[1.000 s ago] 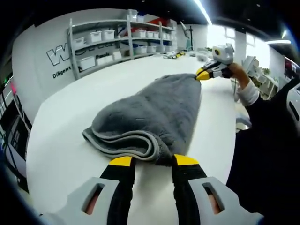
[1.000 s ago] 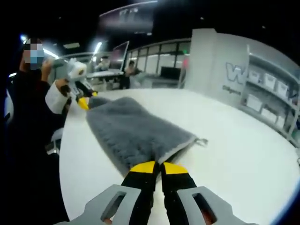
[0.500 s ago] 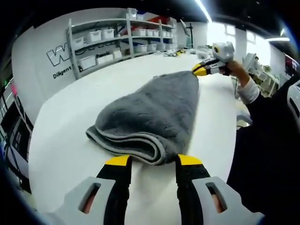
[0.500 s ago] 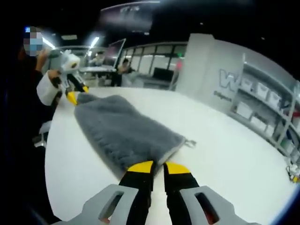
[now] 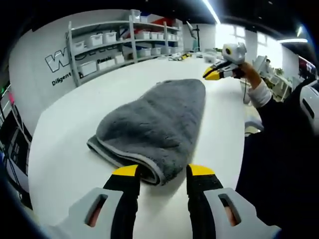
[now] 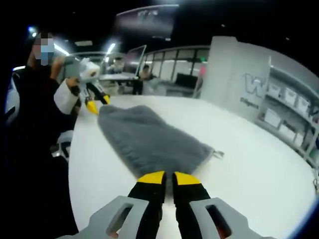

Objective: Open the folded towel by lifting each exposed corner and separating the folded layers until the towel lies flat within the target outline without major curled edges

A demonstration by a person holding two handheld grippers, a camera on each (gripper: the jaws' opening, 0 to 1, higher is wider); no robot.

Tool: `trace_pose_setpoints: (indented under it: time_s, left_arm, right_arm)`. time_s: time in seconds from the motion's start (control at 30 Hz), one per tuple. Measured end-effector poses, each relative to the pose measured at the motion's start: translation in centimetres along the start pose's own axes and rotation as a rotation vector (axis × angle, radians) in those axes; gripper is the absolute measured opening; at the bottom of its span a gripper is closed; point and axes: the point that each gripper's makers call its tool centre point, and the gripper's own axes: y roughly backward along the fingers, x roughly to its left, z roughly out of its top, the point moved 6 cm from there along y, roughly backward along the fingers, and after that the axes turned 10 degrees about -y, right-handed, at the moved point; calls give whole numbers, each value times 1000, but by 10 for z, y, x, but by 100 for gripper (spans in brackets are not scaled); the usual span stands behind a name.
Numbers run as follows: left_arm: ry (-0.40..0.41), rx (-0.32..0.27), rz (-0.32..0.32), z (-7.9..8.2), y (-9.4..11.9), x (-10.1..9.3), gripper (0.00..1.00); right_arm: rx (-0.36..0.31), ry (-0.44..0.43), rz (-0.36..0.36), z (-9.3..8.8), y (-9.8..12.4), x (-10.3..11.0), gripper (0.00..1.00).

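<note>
A grey folded towel [image 5: 154,119] lies on the white table [image 5: 65,129], its rolled fold toward my left gripper [image 5: 163,171]. That gripper is open, and the fold's edge sits between its yellow tips. In the same view, a hand holds my right gripper [image 5: 209,75] just past the towel's far end, apart from it, its tips together. In the right gripper view the towel [image 6: 149,139] stretches away from my right gripper [image 6: 169,177], whose jaws are shut at the towel's near edge. The left gripper [image 6: 92,107] is at the far end.
Shelves with white bins [image 5: 109,45] stand behind the table against a lettered wall. The person's dark sleeve and body [image 5: 284,129] fill the right side along the table's edge. A small loop tag [image 6: 218,154] sticks out of the towel's corner.
The right gripper has let go of the towel's far corner and lifted off it, and that end now lies flat. The left gripper has edged forward around the fold.
</note>
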Motion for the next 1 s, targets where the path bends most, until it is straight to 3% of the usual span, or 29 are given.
trace_pose_setpoints:
  time_s: [0.2, 0.33, 0.53, 0.77, 1.0]
  left_arm:
    - [9, 6, -4, -4, -1, 2, 33]
    - [14, 1, -42, -3, -7, -3, 24]
    - [2, 26, -66, -5, -12, -8, 19]
    - [17, 21, -93, -3, -10, -13, 16]
    - [15, -9, -171, 3, -7, -24, 14]
  right_arm:
    - [71, -40, 37, -13, -6, 7, 0]
    - [86, -42, 34, -16, -8, 8, 0]
    - [103, -49, 40, -22, -14, 7, 0]
    - [85, -66, 7, -22, -20, -7, 0]
    - [51, -62, -48, -21, -24, -19, 0]
